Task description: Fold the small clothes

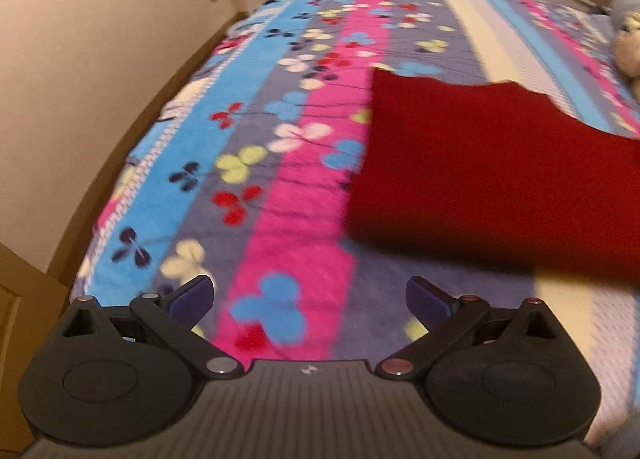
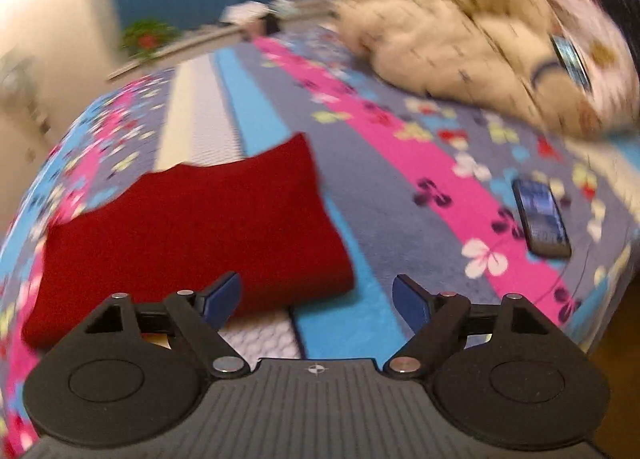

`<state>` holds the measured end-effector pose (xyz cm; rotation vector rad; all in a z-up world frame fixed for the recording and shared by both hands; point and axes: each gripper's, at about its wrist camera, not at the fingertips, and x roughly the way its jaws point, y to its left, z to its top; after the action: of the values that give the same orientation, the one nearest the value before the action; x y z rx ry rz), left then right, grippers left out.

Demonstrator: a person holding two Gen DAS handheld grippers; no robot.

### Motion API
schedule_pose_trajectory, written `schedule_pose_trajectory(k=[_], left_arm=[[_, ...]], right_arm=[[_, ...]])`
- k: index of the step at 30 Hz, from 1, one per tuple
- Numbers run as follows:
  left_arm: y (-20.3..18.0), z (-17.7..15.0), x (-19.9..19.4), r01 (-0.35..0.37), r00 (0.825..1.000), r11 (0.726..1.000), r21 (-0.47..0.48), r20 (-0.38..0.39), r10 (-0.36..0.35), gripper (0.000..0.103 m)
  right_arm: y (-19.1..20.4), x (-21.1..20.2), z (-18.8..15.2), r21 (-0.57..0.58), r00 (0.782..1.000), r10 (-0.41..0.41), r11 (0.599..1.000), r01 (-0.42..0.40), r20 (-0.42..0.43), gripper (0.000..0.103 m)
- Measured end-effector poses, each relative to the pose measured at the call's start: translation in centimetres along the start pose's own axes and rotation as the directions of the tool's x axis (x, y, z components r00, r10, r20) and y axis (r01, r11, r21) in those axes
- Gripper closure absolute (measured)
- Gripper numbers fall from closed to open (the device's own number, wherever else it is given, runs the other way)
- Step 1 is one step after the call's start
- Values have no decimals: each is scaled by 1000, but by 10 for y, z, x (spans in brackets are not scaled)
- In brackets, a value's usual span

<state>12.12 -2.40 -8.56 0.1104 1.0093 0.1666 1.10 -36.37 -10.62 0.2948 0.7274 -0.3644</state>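
Note:
A dark red garment [image 1: 492,167] lies folded flat on the flowered bedspread [image 1: 280,163], to the right in the left wrist view. My left gripper [image 1: 310,299] hovers open above the bedspread, near the garment's front left corner, with nothing between its blue pads. In the right wrist view the same red garment [image 2: 192,227] lies left of centre. My right gripper [image 2: 318,299] stands open over the bedspread [image 2: 400,195] at the garment's front right corner; its left pad [image 2: 224,295] overlaps the cloth's edge in the picture, and nothing is gripped.
A dark phone [image 2: 542,219] lies on the bedspread to the right. A pale quilted jacket [image 2: 460,43] is heaped at the far right. A stuffed toy [image 1: 628,47] sits at the bed's right edge. The bed's left edge drops to a cream wall [image 1: 80,79].

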Motion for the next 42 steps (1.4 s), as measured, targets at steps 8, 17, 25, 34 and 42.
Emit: schedule_pose_trajectory(k=[8, 17, 25, 34, 42], left_arm=[[-23, -37, -56, 85, 996, 996, 35, 28, -86, 1], [-27, -46, -72, 96, 994, 994, 56, 44, -98, 1], [-26, -45, -74, 98, 994, 993, 66, 46, -101, 1], [-27, -44, -70, 92, 995, 993, 72, 36, -95, 1], [-26, -45, -66, 88, 996, 994, 69, 27, -90, 1]], right_arm=[[27, -62, -28, -86, 994, 99, 992, -94, 51, 19], [26, -78, -42, -94, 991, 128, 988, -123, 43, 19], [27, -80, -44, -106, 991, 126, 987, -121, 46, 19], [28, -78, -45, -103, 991, 126, 987, -122, 34, 19], [30, -76, -45, -100, 992, 127, 987, -124, 24, 19]])
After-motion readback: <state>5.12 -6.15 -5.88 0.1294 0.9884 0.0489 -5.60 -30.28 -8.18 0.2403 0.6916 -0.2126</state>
